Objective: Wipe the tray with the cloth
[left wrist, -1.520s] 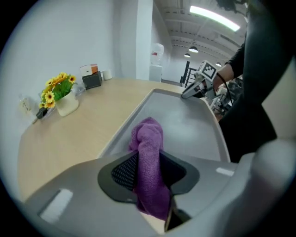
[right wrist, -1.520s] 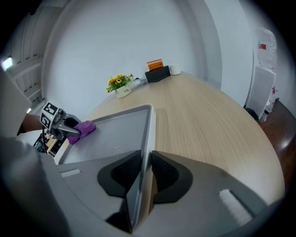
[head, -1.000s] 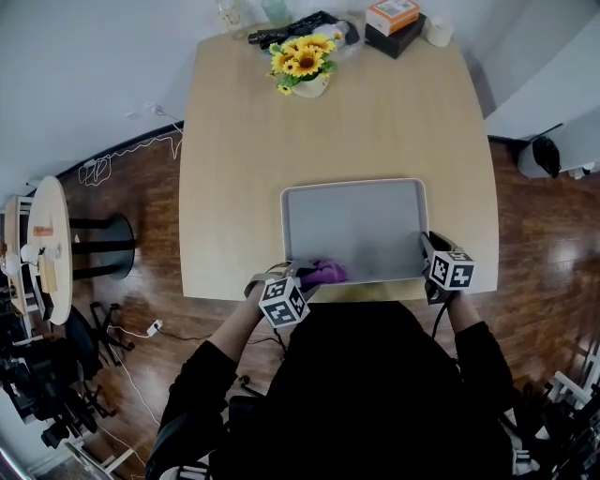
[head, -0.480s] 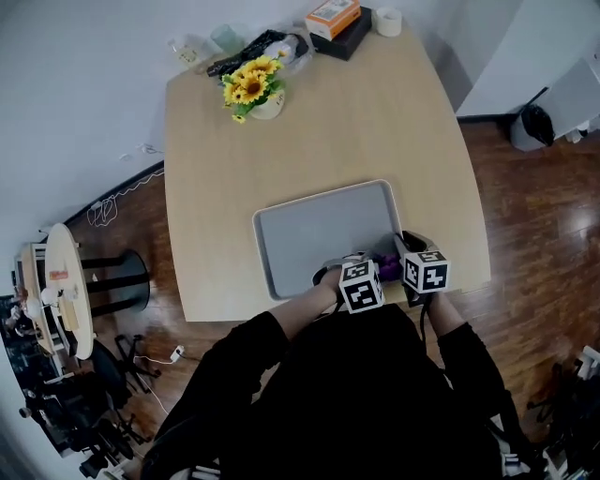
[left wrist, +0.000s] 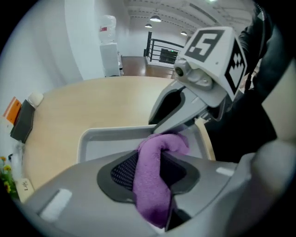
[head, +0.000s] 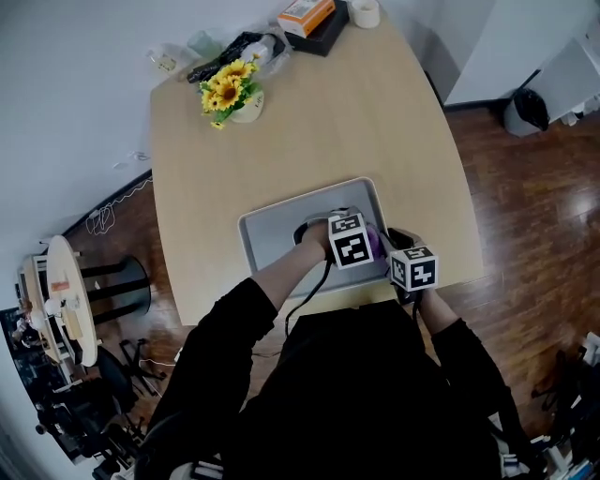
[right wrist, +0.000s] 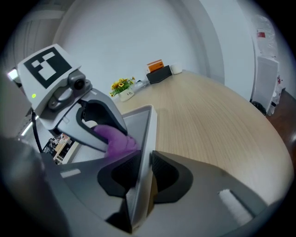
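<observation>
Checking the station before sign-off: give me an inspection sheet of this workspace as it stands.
Surface: light wooden table.
Job's things: grey tray at the near edge; purple cloth over the tray's right end.
Clutter: sunflowers, boxes, tape roll, all at the far edge.
Grippers: left gripper shut on the cloth; right gripper clamped on the tray's right rim.
Cables: black cable along the left arm; white cable on the floor.
Surroundings: wooden floor, round side table, bin.
</observation>
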The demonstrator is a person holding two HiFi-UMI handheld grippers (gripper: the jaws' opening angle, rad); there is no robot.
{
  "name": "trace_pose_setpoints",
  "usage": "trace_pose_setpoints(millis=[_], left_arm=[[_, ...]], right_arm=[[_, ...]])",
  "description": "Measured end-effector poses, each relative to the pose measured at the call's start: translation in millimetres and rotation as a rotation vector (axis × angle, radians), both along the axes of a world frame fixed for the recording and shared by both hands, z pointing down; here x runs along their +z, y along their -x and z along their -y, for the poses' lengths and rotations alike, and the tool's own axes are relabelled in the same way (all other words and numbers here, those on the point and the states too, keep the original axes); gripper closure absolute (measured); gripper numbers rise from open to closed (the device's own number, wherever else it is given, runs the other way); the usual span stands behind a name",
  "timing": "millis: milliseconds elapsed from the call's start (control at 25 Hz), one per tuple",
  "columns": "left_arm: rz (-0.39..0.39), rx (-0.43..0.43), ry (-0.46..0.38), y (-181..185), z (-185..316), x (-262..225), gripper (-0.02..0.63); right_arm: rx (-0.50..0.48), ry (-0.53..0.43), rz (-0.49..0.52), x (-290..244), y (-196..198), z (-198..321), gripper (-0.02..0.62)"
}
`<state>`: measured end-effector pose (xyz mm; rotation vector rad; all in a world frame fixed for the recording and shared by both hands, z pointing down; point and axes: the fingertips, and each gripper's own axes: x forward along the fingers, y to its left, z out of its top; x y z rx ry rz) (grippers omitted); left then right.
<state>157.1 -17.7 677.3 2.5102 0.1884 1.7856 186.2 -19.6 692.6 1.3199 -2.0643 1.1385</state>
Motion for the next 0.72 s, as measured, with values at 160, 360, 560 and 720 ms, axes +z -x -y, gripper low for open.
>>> trace_pose_setpoints(millis=[160, 360, 560, 720], left_arm=[[-0.029, -0.13, -0.135, -2.0, 56.3, -1.3, 0.503], [-0.072, -0.335, -0.157, 20.6, 103.8, -2.5, 0.505], [-0.011, -0.311, -0.232, 100.9, 94.6, 3.2, 0.505], [0.037, -0.373, -0.233, 183.4, 89.3, 5.8, 0.505]], right_arm=[[-0.023, 0.003, -0.014, 0.2, 0.6, -0.8, 0.514], [-0.037, 0.015, -0.021, 0.4, -2.2, 0.2, 0.512], [-0.024, 0.014, -0.025, 1.4, -6.1, 0.3, 0.514], [-0.014, 0.011, -0.039, 0.5, -11.0, 1.2, 0.514]])
